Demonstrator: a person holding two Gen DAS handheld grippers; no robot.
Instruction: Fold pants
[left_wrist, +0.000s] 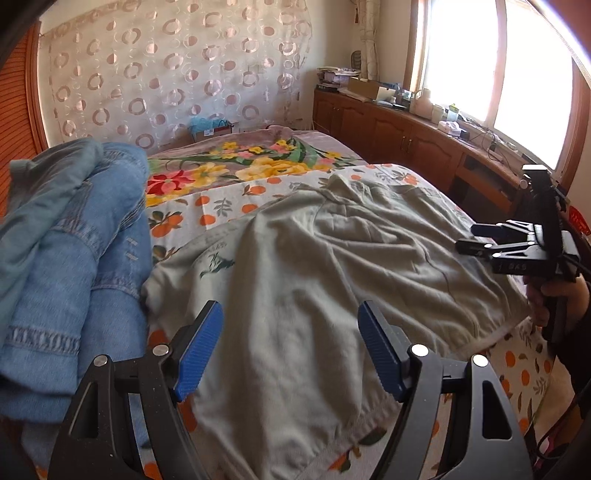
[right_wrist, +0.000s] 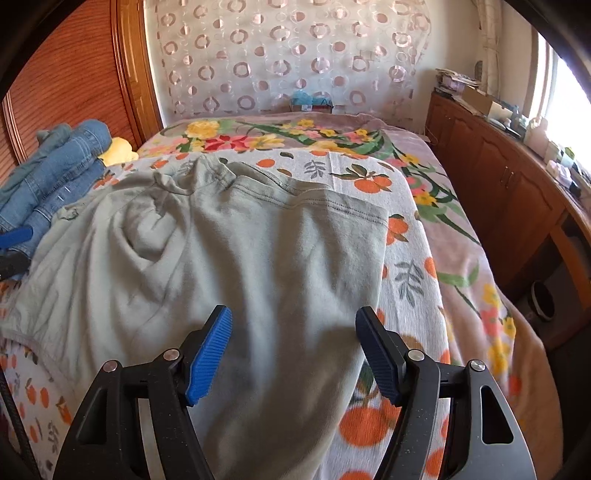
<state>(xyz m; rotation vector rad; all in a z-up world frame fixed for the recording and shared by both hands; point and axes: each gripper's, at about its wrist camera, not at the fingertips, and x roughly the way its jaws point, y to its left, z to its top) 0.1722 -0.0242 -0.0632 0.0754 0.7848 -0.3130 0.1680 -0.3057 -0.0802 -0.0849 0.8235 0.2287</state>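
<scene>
Pale grey-green pants (left_wrist: 314, 258) lie spread and wrinkled across the bed, with a stitched hem (right_wrist: 332, 206) toward the far side in the right wrist view. My left gripper (left_wrist: 290, 317) hovers over their near left part, jaws wide apart, blue pads (left_wrist: 199, 350) touching no cloth. My right gripper (right_wrist: 292, 314) is open above the pants' (right_wrist: 221, 258) right side, nothing between its fingers. In the left wrist view the right gripper (left_wrist: 474, 238) is at the far right, held by a hand (left_wrist: 554, 295). A blue left fingertip (right_wrist: 14, 236) peeks in at the right wrist view's left edge.
A pile of blue jeans (left_wrist: 74, 240) (right_wrist: 62, 173) lies at the left of the bed, a yellow soft item (right_wrist: 118, 149) behind it. An orange-print sheet (right_wrist: 406, 295) covers a floral blanket (left_wrist: 258, 158). A wooden cabinet (right_wrist: 498, 184) runs along the right under the window.
</scene>
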